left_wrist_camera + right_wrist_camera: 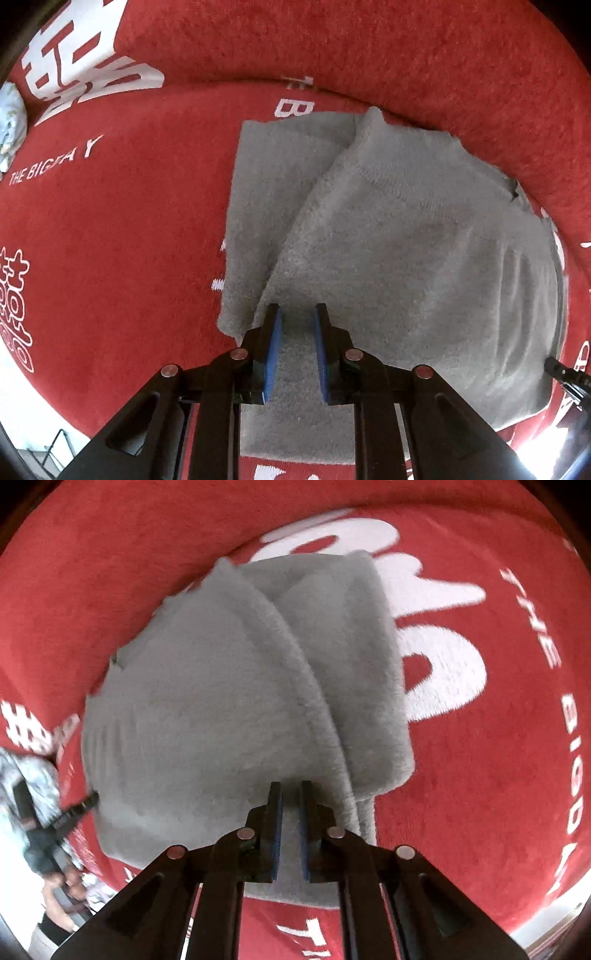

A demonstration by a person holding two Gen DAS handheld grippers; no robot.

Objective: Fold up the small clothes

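Observation:
A grey fleecy garment (406,236) lies partly doubled over on a red cloth (110,240) with white lettering. My left gripper (298,310) is shut on the garment's near edge, with grey fabric pinched between its blue pads. My right gripper (291,786) is likewise shut on a near edge of the same garment (207,701), and a seamed flap runs away from its jaws. Each gripper's tip shows in the other view: the right gripper (554,365) at the garment's right side, the left gripper (88,801) at its left side.
A pale patterned cloth (11,125) lies at the red cloth's far left edge. In the right wrist view a person's hand (55,886) holds the left gripper's handle beside a pale patterned cloth (37,771). The red cloth's edge (37,387) runs near the bottom left.

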